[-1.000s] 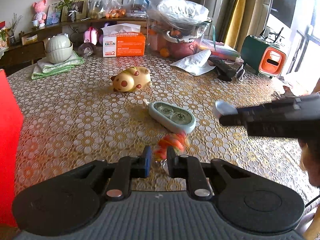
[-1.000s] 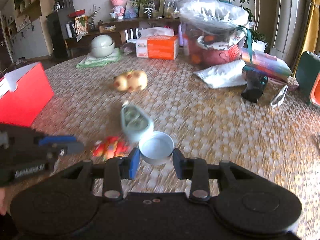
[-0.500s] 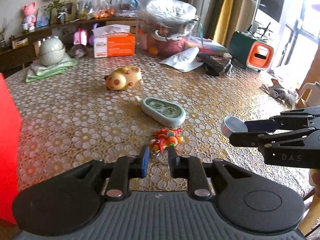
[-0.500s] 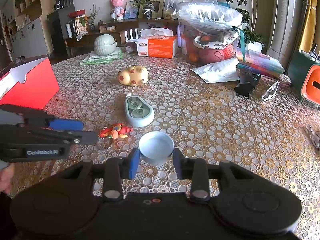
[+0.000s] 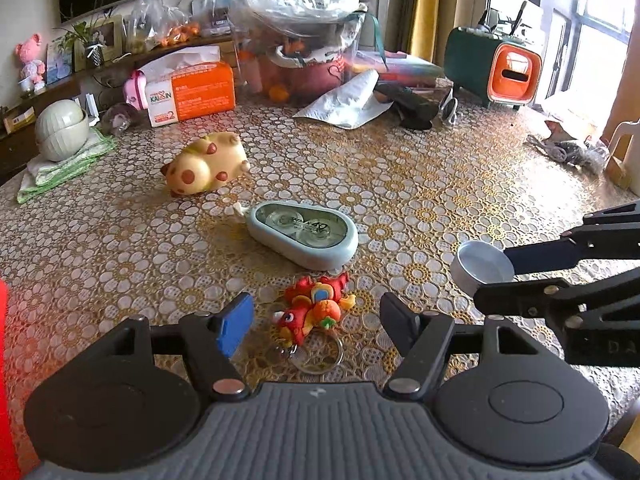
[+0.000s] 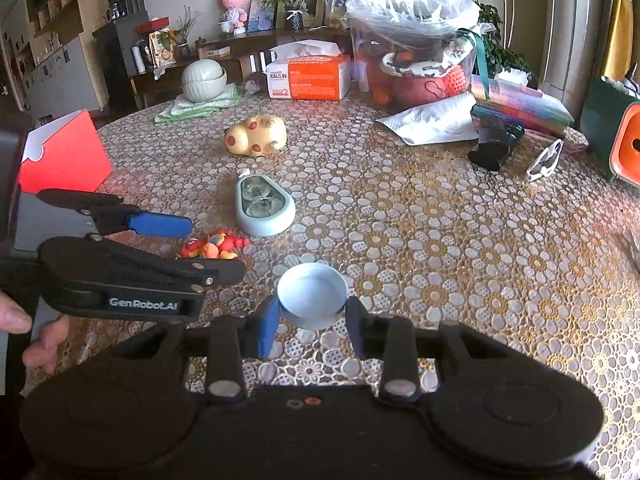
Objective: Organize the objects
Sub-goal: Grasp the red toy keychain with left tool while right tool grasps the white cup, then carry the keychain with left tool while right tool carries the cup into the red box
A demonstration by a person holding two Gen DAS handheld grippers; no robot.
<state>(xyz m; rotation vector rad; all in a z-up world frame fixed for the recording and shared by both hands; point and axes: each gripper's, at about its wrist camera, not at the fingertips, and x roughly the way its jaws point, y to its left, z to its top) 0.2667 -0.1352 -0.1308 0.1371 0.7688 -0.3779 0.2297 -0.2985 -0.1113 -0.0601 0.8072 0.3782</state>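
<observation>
The left gripper (image 5: 316, 318) hangs over the table (image 5: 440, 184) with its jaws opening, the red keychain (image 5: 314, 308) lying between them untouched by either pad. The right gripper (image 6: 310, 322) is clamped on a small blue cap (image 6: 312, 294), held above the cloth. A tape dispenser (image 5: 304, 234) lies just beyond the keychain, a spotted toy (image 5: 206, 164) farther back.

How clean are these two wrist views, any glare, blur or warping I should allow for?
Left wrist view: sharp, window at right blown out, sheen on the tablecloth below it, a red blur at the left edge. Right wrist view: sharp, evenly lit. Both bend straight lines toward the edges, fisheye style.
</observation>
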